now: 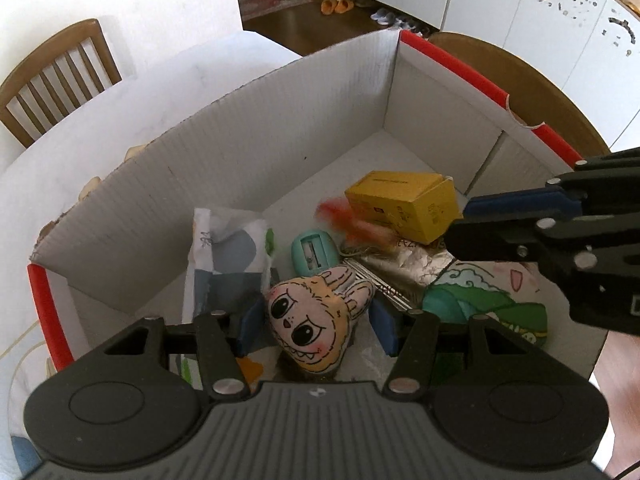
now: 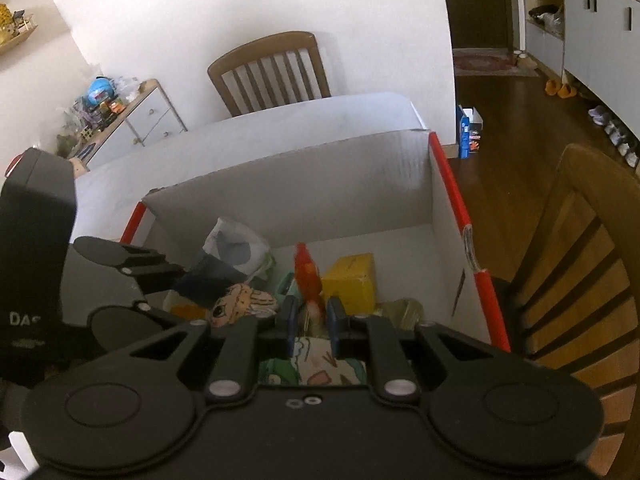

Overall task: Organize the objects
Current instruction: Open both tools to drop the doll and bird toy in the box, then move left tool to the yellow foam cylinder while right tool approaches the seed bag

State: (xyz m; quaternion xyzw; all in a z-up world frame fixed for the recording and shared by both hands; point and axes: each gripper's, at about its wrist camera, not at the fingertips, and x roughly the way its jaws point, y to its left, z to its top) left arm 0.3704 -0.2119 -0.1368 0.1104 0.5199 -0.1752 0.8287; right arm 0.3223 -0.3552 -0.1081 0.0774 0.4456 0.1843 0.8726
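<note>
A white cardboard box with red edge strips stands on the table. My left gripper is low inside it, shut on a cartoon-face plush that fills the gap between the blue pads. The right gripper is shut on a thin orange-red toy, which sticks out past its fingertips over the box. In the left wrist view this toy is blurred, just left of the right gripper. The left gripper enters the right wrist view from the left, with the plush at its tips.
On the box floor lie a yellow carton, a teal sharpener, a patterned packet, a foil packet and a green illustrated pouch. Wooden chairs stand behind and right of the white table.
</note>
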